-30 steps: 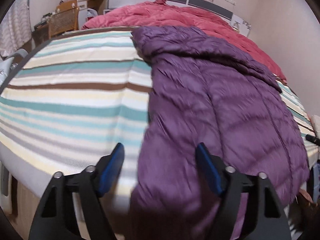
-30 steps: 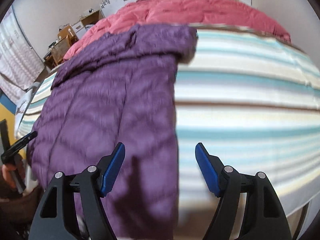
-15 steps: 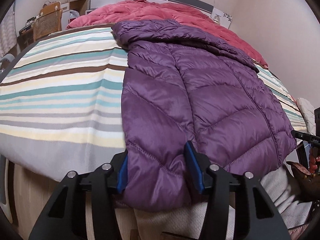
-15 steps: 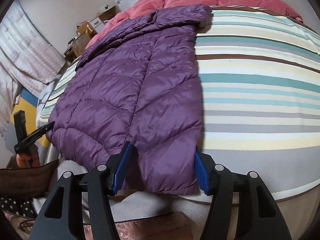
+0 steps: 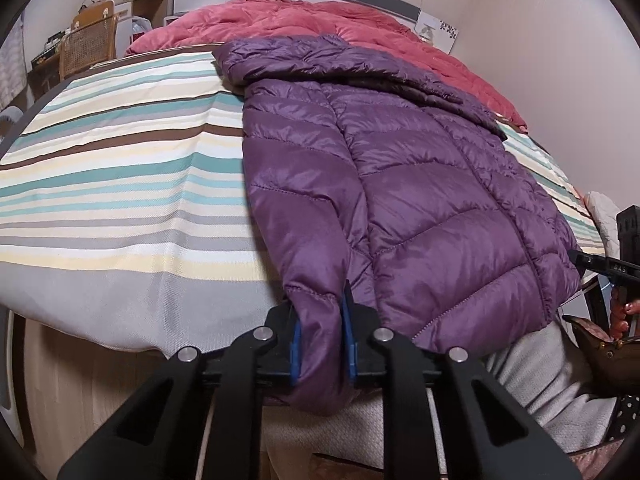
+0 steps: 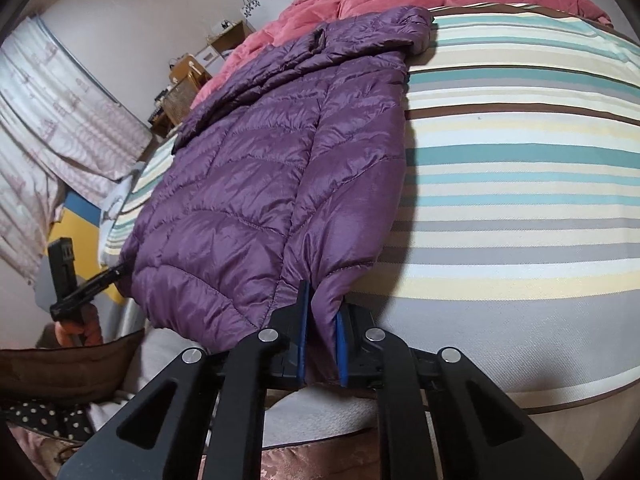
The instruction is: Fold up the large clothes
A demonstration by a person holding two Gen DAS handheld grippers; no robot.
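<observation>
In the left wrist view, the left gripper (image 5: 320, 334) pinches the hem corner of the purple jacket (image 5: 392, 184) between its blue pads. The jacket lies lengthwise on the striped bedspread (image 5: 120, 184), its hem hanging over the near edge of the bed. A red quilt (image 5: 320, 20) is bunched behind the collar, and a wicker chair (image 5: 86, 42) stands at far left. The striped cover beside the jacket lies bare.

In the right wrist view, the right gripper (image 6: 322, 344) is clamped on the opposite hem corner of the jacket (image 6: 280, 160). Bare bedspread (image 6: 520, 200) spreads to the right; curtains (image 6: 52, 108) hang at left.
</observation>
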